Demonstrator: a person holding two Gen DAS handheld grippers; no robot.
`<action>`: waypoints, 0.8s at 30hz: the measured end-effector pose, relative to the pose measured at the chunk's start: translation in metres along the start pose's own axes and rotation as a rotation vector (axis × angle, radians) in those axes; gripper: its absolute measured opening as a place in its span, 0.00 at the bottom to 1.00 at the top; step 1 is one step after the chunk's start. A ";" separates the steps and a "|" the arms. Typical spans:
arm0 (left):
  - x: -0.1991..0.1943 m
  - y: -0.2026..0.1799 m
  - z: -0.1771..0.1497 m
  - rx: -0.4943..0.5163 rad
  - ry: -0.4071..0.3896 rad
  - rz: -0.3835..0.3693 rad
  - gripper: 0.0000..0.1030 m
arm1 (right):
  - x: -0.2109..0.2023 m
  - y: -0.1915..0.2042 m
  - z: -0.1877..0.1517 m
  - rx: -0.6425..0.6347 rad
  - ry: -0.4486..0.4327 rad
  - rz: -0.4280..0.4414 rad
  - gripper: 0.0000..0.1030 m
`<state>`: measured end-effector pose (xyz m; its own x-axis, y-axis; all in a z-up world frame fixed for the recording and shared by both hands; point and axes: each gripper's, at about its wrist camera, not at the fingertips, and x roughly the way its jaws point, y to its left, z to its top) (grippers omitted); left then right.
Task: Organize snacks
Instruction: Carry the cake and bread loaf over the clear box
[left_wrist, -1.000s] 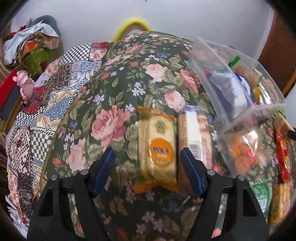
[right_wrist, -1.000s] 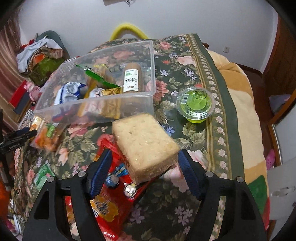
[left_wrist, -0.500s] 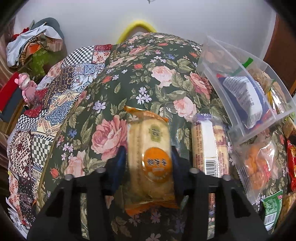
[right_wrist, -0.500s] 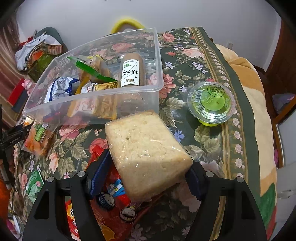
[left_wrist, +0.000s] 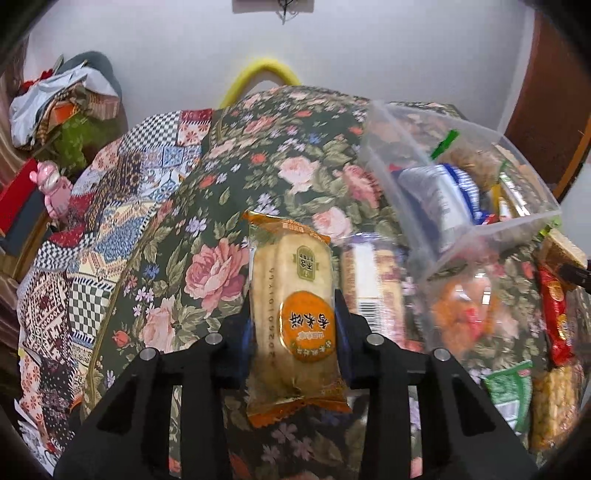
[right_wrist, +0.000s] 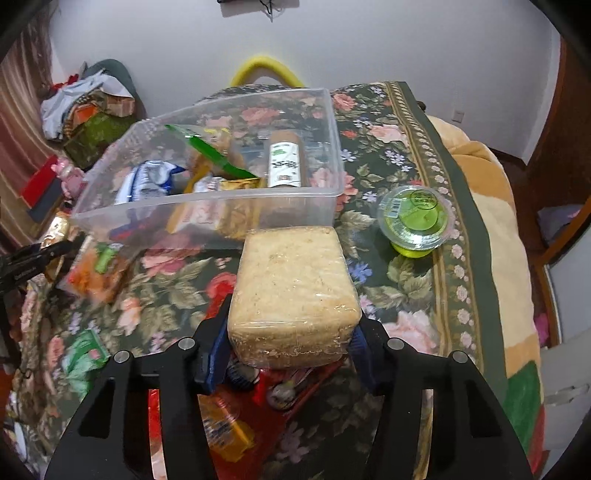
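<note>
Left wrist view, left tool (left_wrist: 291, 328) closing on rice cracker pack (left_wrist: 291, 314), right tool (right_wrist: 291, 347) closing on wrapped cake block (right_wrist: 295, 291).

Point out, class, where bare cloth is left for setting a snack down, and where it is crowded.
Bare: the floral cloth left of the clear plastic bin, and the strip between the bin and the green jelly cup. Crowded: in front of the bin, around the red packet and green packet.

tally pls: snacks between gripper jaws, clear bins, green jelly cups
snacks between closing jaws: 2, cracker pack in left gripper, bread block in right gripper
clear bins: 1
green jelly cups: 1
total: 4
</note>
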<state>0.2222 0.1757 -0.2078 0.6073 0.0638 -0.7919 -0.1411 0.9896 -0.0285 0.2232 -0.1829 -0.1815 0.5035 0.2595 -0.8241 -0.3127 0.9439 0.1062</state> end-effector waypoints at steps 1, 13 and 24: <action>-0.004 -0.002 0.000 0.004 -0.005 -0.004 0.36 | -0.004 0.002 -0.002 -0.005 -0.008 -0.003 0.50; -0.057 -0.041 0.011 0.047 -0.091 -0.074 0.36 | -0.050 0.015 -0.001 -0.027 -0.105 0.003 0.50; -0.077 -0.081 0.043 0.080 -0.165 -0.145 0.36 | -0.073 0.029 0.034 -0.053 -0.231 0.023 0.50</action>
<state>0.2204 0.0966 -0.1179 0.7372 -0.0663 -0.6725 0.0157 0.9966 -0.0811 0.2045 -0.1672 -0.0999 0.6647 0.3263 -0.6721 -0.3648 0.9268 0.0892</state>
